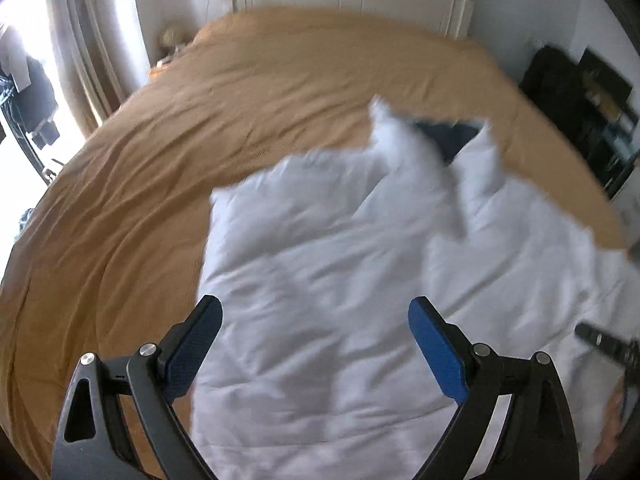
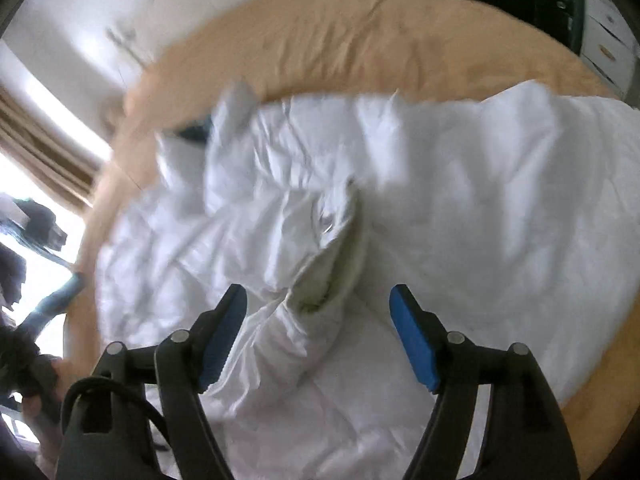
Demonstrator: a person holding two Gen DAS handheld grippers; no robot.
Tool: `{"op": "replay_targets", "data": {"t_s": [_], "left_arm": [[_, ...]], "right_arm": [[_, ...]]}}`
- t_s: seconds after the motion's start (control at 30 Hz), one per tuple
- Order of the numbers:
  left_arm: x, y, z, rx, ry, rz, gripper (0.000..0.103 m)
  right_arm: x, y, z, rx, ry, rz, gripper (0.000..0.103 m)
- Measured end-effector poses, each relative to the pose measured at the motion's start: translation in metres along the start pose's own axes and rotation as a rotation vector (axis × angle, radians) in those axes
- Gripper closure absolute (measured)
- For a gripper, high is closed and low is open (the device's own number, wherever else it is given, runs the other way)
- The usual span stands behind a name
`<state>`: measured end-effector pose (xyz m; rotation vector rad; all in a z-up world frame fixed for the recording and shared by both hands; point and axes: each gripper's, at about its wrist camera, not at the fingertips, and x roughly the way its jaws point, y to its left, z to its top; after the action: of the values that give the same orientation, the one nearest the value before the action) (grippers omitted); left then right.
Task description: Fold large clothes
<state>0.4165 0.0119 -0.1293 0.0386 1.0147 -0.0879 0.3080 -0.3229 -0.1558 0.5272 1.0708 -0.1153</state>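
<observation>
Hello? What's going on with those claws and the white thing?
Left gripper open, empty. Right gripper open, empty. White garment crumpled on the orange bedspread. Nothing blocking.

The left black plastic two-finger gripper (image 1: pixel 316 320) bore blue textured pads on its fingers (image 1: pixel 434 344), with round silver screws at the pivots. The right black plastic gripper (image 2: pixel 318 310) matched it, a black cable looping beside its frame.

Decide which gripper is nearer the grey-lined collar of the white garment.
Right. The collar lies just ahead of the open right gripper, between its fingers. The open left gripper hangs over plain white garment; no collar shows there.
</observation>
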Motion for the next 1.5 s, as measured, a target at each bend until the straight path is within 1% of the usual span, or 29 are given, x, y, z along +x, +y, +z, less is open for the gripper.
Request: {"op": "replay_targets", "data": {"t_s": [0.03, 0.07, 0.1, 0.13, 0.17, 0.3, 0.4, 0.47, 0.53, 0.6, 0.67, 0.7, 0.77, 0.83, 0.87, 0.9, 0.93, 0.97, 1.0, 1.07, 1.1, 1.13, 1.17, 1.2, 1.23, 1.27, 1.37, 1.43, 1.5], "left_arm": [[0.010, 0.003, -0.008, 0.005, 0.020, 0.005, 0.008], [0.022, 0.004, -0.017, 0.013, 0.040, 0.017, 0.008], [0.030, 0.003, -0.021, 0.019, 0.054, 0.033, 0.008], [0.036, 0.004, -0.026, 0.026, 0.060, 0.044, 0.008], [0.040, 0.003, -0.030, 0.032, 0.065, 0.055, 0.008], [0.061, -0.007, -0.045, 0.043, 0.074, 0.057, 0.007], [0.071, -0.017, -0.054, 0.056, 0.061, 0.100, 0.000], [0.076, -0.017, -0.055, 0.044, 0.054, 0.099, 0.000], [0.080, -0.015, -0.054, 0.032, 0.060, 0.090, 0.000], [0.081, -0.017, -0.052, 0.042, 0.055, 0.091, 0.000], [0.082, -0.019, -0.053, 0.046, 0.052, 0.098, 0.000], [0.081, -0.019, -0.053, 0.045, 0.052, 0.103, 0.000], [0.078, -0.019, -0.051, 0.045, 0.051, 0.109, 0.000], [0.075, -0.020, -0.050, 0.045, 0.046, 0.112, 0.001], [0.075, -0.021, -0.049, 0.046, 0.045, 0.113, 0.001], [0.075, -0.021, -0.049, 0.042, 0.047, 0.113, 0.001], [0.076, -0.022, -0.049, 0.039, 0.049, 0.113, 0.000], [0.076, -0.022, -0.049, 0.039, 0.048, 0.114, 0.000], [0.076, -0.022, -0.048, 0.042, 0.047, 0.115, 0.000], [0.077, -0.022, -0.048, 0.048, 0.046, 0.109, 0.000], [0.076, -0.020, -0.050, 0.048, 0.045, 0.103, 0.000], [0.076, -0.019, -0.051, 0.045, 0.045, 0.098, 0.000], [0.075, -0.015, -0.051, 0.036, 0.048, 0.084, 0.001], [0.073, -0.013, -0.049, 0.029, 0.053, 0.076, 0.004], [0.066, -0.011, -0.046, 0.020, 0.041, 0.075, 0.017], [0.057, -0.010, -0.041, 0.011, 0.020, 0.071, 0.023], [0.031, -0.009, -0.009, -0.024, -0.055, 0.017, 0.019], [0.038, -0.009, 0.011, -0.050, -0.031, 0.004, 0.018], [0.063, -0.010, 0.028, -0.064, 0.027, -0.010, 0.018]], "right_arm": [[0.015, 0.006, 0.002, -0.020, 0.024, -0.031, 0.031], [0.032, 0.012, 0.005, -0.039, 0.044, -0.062, 0.039], [0.044, 0.017, 0.008, -0.060, 0.069, -0.082, 0.078], [0.050, 0.018, 0.010, -0.071, 0.101, -0.103, 0.086], [0.050, 0.017, 0.013, -0.071, 0.110, -0.112, 0.088], [0.020, 0.013, 0.022, -0.094, 0.058, -0.111, 0.089], [0.019, -0.008, 0.015, -0.056, 0.082, -0.115, 0.089], [0.044, -0.026, 0.004, -0.034, 0.129, -0.134, 0.082], [0.065, -0.041, -0.005, -0.010, 0.132, -0.080, 0.080], [0.060, -0.047, -0.003, 0.000, 0.114, -0.054, 0.078], [0.048, -0.056, -0.001, 0.030, 0.113, -0.043, 0.070], [0.042, -0.061, 0.000, 0.042, 0.104, -0.048, 0.062], [0.020, -0.069, 0.003, 0.061, 0.065, -0.117, 0.060], [-0.006, -0.070, 0.007, 0.054, -0.015, -0.314, 0.058], [-0.016, -0.068, 0.008, 0.047, -0.056, -0.343, 0.058], [-0.026, -0.063, 0.010, 0.028, -0.099, -0.334, 0.058], [-0.031, -0.051, 0.012, -0.007, -0.121, -0.283, 0.058], [-0.032, -0.035, 0.014, -0.048, -0.125, -0.195, 0.058], [-0.027, -0.019, 0.015, -0.080, -0.121, -0.094, 0.058], [-0.009, 0.006, 0.012, -0.125, -0.090, 0.031, 0.060], [0.005, 0.014, 0.009, -0.152, -0.066, 0.029, 0.064], [0.029, 0.020, 0.012, -0.175, -0.032, -0.016, 0.069], [0.043, 0.017, 0.012, -0.180, -0.010, -0.048, 0.070], [0.063, 0.010, 0.016, -0.180, 0.023, -0.109, 0.078], [0.077, 0.001, 0.019, -0.180, 0.038, -0.151, 0.086], [0.089, -0.012, 0.022, -0.167, 0.055, -0.150, 0.087], [0.096, -0.028, 0.031, -0.121, 0.064, -0.103, 0.088], [0.098, -0.028, 0.034, -0.139, 0.057, -0.123, 0.088], [0.098, -0.027, 0.035, -0.159, 0.041, -0.142, 0.088]]}}
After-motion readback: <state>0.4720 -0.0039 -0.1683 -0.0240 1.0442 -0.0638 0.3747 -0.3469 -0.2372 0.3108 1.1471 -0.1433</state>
